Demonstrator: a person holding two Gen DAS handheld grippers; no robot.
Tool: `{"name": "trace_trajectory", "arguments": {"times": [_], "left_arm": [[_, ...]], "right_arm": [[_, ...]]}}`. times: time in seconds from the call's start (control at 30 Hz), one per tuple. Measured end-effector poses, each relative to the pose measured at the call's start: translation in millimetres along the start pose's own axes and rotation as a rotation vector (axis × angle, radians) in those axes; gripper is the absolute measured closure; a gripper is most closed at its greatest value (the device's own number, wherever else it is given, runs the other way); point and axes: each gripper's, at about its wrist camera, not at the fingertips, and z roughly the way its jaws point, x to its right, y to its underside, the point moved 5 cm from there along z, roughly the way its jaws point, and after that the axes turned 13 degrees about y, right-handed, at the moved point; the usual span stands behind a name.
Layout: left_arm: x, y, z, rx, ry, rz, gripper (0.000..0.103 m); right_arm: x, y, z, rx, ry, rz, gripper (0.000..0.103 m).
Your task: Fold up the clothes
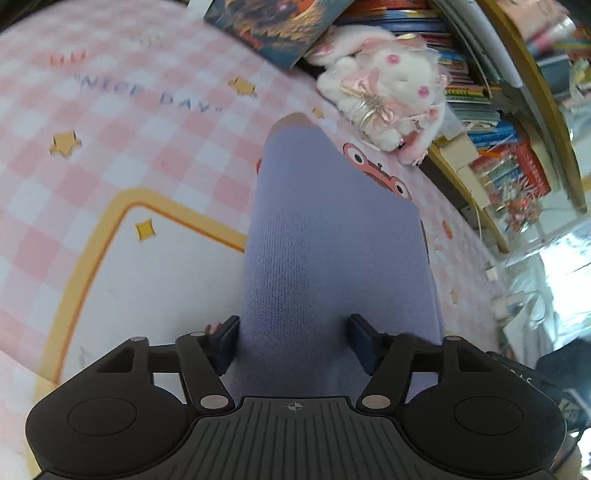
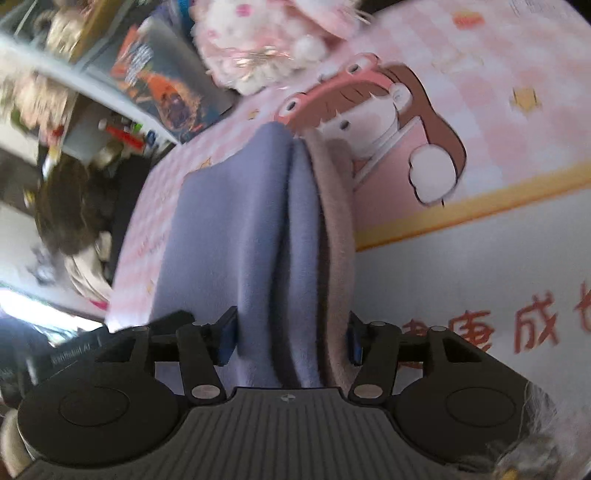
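A: Blanket (image 1: 110,155), pink checked with cartoon print, fills both frames. On it?

B: Lilac garment (image 1: 332,251) in centre. Left gripper (image 1: 293,341) jaws grasp it; right gripper (image 2: 291,338) jaws clench its folded layers. Plush rabbit (image 1: 388,92) upper right.

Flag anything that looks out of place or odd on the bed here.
A white plush rabbit sits on the pink checked bedspread just beyond the lavender garment, crowding the folding space. A book also overhangs the bed's edge.
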Motion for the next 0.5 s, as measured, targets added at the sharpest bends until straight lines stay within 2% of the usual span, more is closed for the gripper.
{"name": "trace_trajectory", "arguments": {"times": [0.07, 0.13, 0.2, 0.23, 0.27, 0.37, 0.5], "left_arm": [[1, 1, 0, 0.003, 0.009, -0.009, 0.037], [1, 2, 1, 0.006, 0.017, -0.019, 0.039], [2, 2, 1, 0.009, 0.026, -0.028, 0.047], [2, 3, 1, 0.01, 0.03, -0.033, 0.052], [3, 3, 1, 0.011, 0.034, -0.037, 0.054], [12, 3, -5, 0.035, 0.05, -0.015, 0.055], [29, 3, -15, 0.073, 0.072, 0.03, 0.055]], "right_arm": [[-4, -1, 2, 0.002, -0.005, -0.006, 0.05], [-10, -1, 5, 0.002, 0.01, -0.043, 0.058], [-17, 0, 2, 0.019, 0.023, -0.093, 0.067], [-21, 0, -1, 0.037, 0.031, -0.127, 0.069], [-26, 0, -7, 0.066, 0.041, -0.168, 0.071], [-42, 3, -30, 0.163, 0.057, -0.285, 0.072], [-47, 5, -52, 0.24, 0.041, -0.314, 0.073]]}}
